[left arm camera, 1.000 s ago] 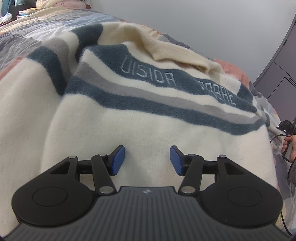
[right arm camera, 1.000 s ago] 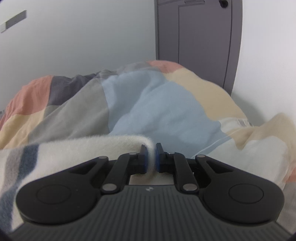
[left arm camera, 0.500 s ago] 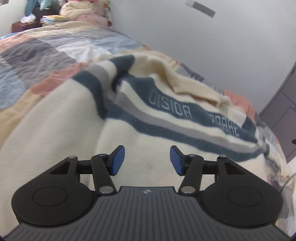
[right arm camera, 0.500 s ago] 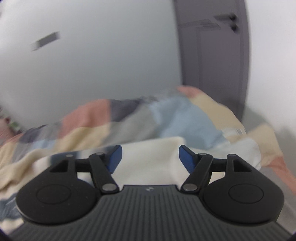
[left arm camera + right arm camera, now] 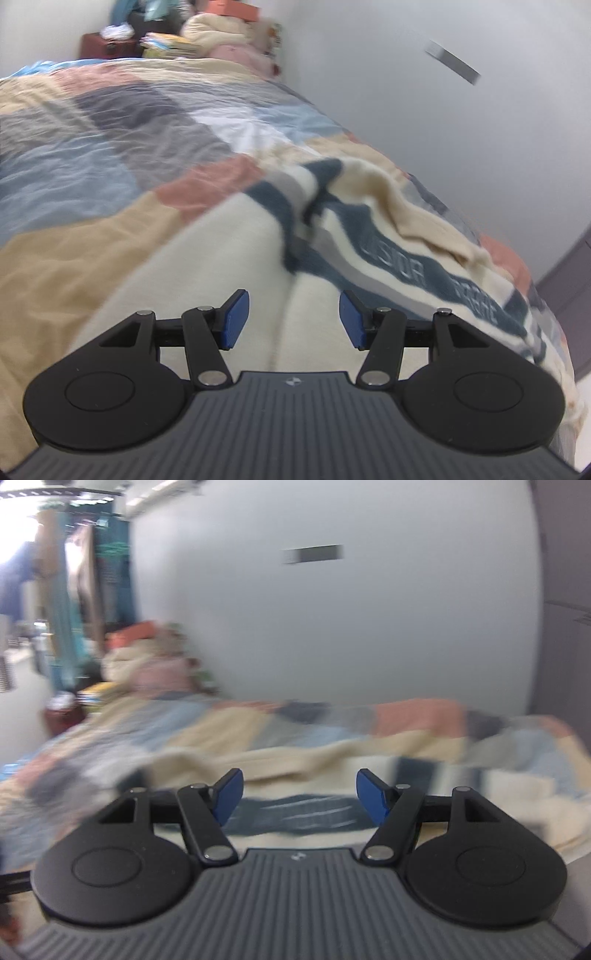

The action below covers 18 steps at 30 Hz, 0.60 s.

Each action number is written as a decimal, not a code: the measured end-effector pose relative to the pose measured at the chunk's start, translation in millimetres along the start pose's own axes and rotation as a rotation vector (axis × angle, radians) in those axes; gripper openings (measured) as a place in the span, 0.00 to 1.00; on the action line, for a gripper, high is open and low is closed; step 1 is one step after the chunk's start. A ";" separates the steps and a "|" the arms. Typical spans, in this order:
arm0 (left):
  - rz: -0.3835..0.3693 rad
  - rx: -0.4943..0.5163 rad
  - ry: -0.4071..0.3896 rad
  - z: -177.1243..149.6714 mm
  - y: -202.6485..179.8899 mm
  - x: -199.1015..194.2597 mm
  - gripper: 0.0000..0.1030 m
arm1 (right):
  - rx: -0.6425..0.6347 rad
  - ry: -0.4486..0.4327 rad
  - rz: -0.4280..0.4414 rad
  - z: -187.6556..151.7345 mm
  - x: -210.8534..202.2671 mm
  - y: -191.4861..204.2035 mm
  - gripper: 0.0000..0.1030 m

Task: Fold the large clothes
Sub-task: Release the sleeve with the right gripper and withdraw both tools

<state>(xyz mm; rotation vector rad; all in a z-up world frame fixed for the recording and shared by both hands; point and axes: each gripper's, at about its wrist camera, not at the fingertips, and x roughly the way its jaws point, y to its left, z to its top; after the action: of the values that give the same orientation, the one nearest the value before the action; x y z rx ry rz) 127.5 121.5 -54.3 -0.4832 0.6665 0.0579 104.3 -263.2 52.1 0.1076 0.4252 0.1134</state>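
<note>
The left gripper (image 5: 294, 319) has its blue fingers (image 5: 236, 317) apart with nothing between them, hovering over the cream body of the sweater (image 5: 229, 258). The sweater lies spread on the bed (image 5: 92, 155), running ahead of these fingers and off to their right, where its dark blue and grey stripes and stitched lettering cross the fabric beside a rumpled cream fold. The patchwork bed cover shows to the left of the fingers and beyond the sweater. The right gripper (image 5: 299, 797) also has its fingers (image 5: 373, 799) spread wide and holds nothing; its view is blurred, and the sweater's blue stripe (image 5: 295, 814) shows below and just beyond these fingers, not touching them.
</note>
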 end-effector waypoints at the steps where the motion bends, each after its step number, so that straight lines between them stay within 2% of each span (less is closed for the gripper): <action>1: 0.020 -0.011 -0.005 3.2 5.8 -0.2 0.58 | -0.010 0.009 0.028 -7.7 1.2 12.8 0.67; 3: 0.057 -0.030 -0.010 11.3 18.1 0.8 0.58 | -0.059 0.026 0.061 -25.4 4.3 33.1 0.68; 5: 0.059 -0.050 -0.009 20.7 30.9 1.9 0.59 | -0.123 0.035 0.063 -44.4 4.5 54.2 0.68; 8: 0.072 -0.100 -0.032 32.4 46.4 0.2 0.59 | -0.140 0.080 0.062 -68.7 8.2 67.0 0.68; 12: 0.102 -0.115 -0.025 38.7 54.6 6.6 0.60 | -0.134 0.131 0.050 -97.1 13.6 62.5 0.68; 18: 0.188 -0.070 0.055 27.2 52.8 42.9 0.61 | -0.023 0.210 0.025 -123.6 35.3 38.2 0.68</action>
<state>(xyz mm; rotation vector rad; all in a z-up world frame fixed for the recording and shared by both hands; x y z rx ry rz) 166.3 176.3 -83.6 -0.4896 0.7643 0.2472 81.3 -210.8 -69.2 0.0788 0.6317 0.1547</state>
